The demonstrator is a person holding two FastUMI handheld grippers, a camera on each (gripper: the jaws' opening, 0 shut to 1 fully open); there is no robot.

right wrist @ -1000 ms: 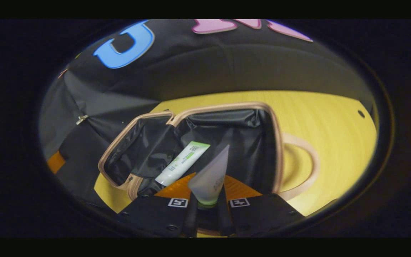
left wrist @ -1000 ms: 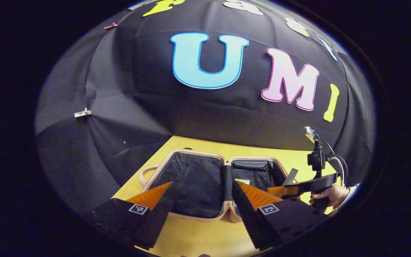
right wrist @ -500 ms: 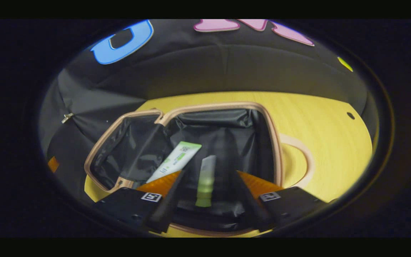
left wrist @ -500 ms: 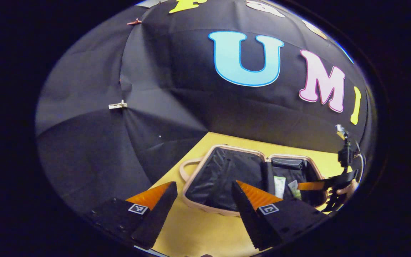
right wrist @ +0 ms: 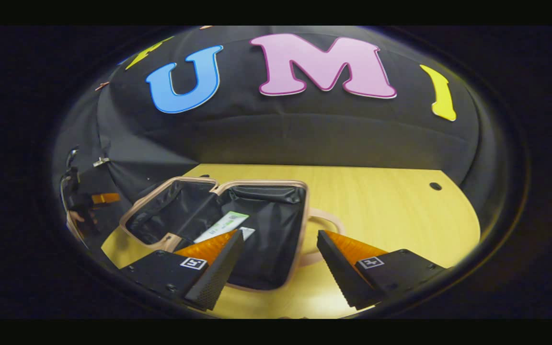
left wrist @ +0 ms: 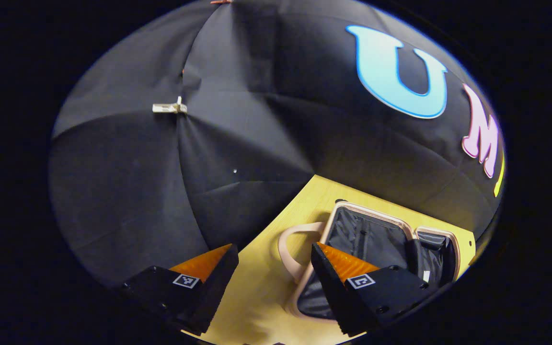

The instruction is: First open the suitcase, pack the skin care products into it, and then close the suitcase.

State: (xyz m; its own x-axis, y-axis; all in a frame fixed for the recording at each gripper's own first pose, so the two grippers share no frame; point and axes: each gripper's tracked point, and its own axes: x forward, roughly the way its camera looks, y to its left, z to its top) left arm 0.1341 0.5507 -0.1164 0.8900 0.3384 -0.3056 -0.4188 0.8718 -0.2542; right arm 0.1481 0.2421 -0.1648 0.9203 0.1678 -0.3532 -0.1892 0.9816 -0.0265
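Two halves of the suitcase (right wrist: 276, 239) lie flat open on the yellow table (right wrist: 391, 206), dark lining up, pale trim all round the rims. In my right gripper view the case sits left of centre, with one looped handle (right wrist: 326, 225) poking out on its right side toward bare tabletop. A white tube with green print (right wrist: 221, 226) lies inside the nearer half, and a second small pale piece just beside it peeks past my left finger; I can't tell what that one is. My right claw (right wrist: 281, 261) hangs over the near edge of the case, jaws spread wide, nothing between them.

Over in my left gripper view, the suitcase (left wrist: 376, 235) is at lower right, its other handle (left wrist: 295, 247) curving out toward me on the table (left wrist: 266, 278). My left claw (left wrist: 273, 273) hovers above that handle side, jaws apart and empty too. Far left in the right gripper view, my left claw (right wrist: 103, 197) and the hand (right wrist: 75, 220) holding it look tiny.
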